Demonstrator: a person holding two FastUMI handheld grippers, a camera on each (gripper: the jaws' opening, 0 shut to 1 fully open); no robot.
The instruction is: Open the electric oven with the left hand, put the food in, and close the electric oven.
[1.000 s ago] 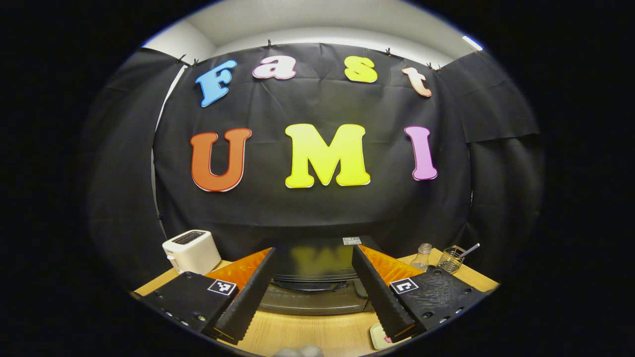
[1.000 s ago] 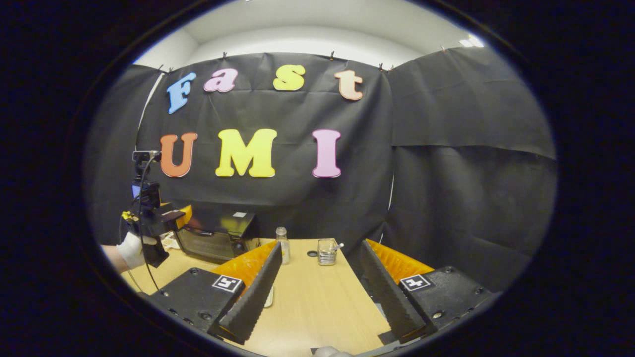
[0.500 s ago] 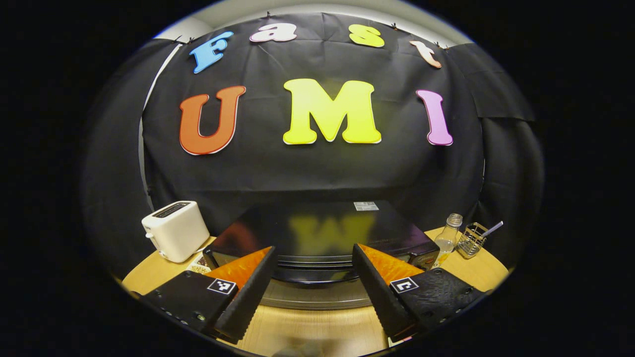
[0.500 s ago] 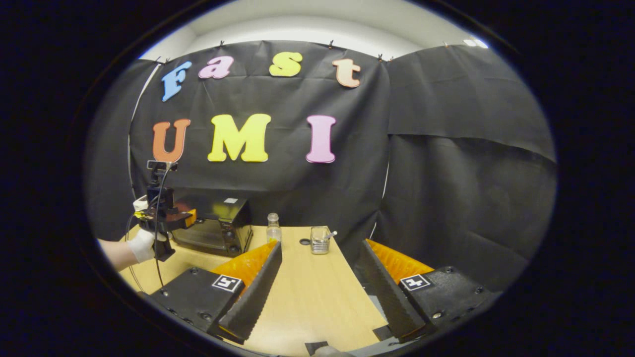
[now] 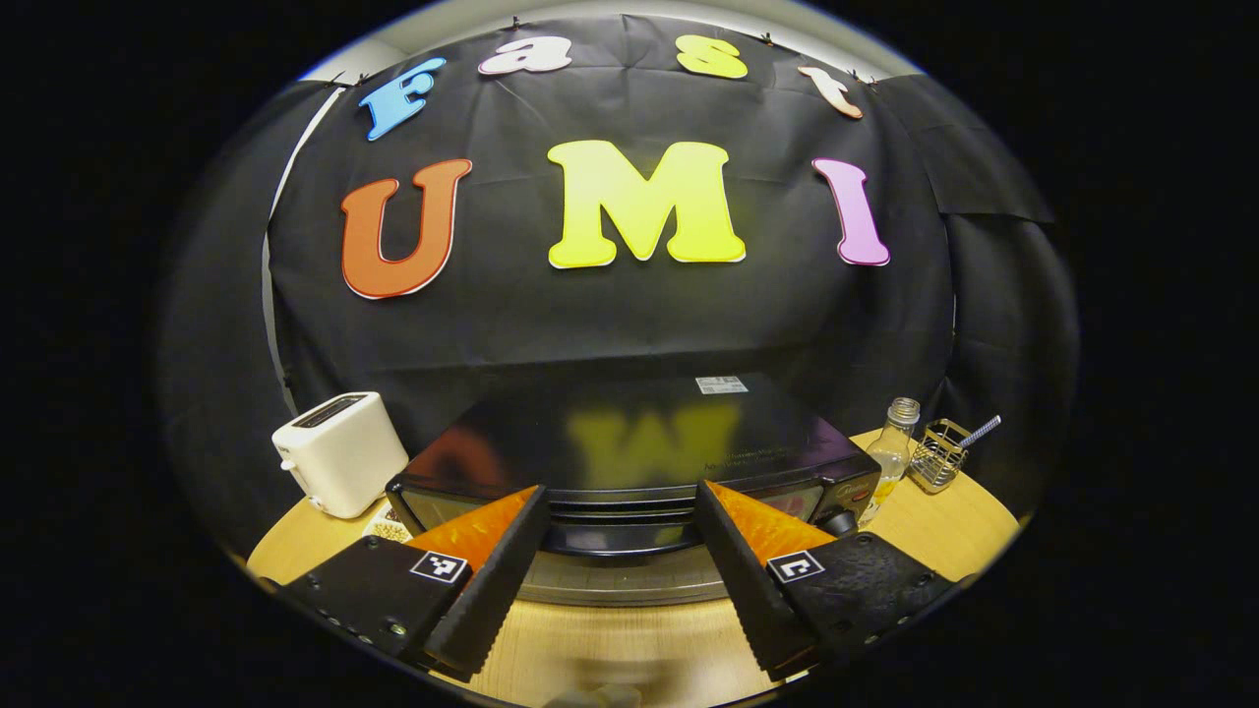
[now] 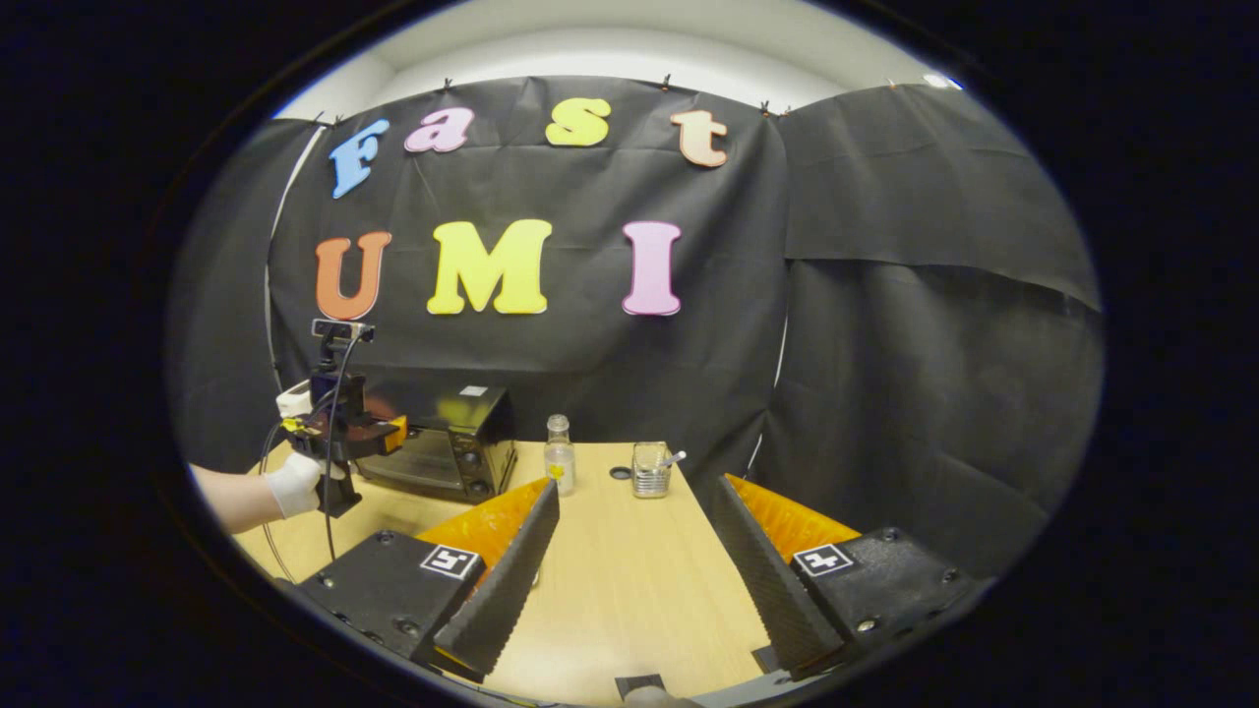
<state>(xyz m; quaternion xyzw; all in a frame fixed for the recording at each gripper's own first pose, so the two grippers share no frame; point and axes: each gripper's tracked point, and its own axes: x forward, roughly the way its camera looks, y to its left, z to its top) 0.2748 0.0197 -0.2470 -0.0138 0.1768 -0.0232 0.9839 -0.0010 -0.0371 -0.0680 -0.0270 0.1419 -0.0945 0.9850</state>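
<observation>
Left gripper view: now closer to the electric oven than a second ago, left gripper spread open just before its door handle, door still closed; right gripper open and empty, well right of the oven, food unseen

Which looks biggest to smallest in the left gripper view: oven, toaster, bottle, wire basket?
1. Oven, by far, though it is nearest the camera.
2. Toaster.
3. Bottle and wire basket look about alike; I would not rank them.
</observation>
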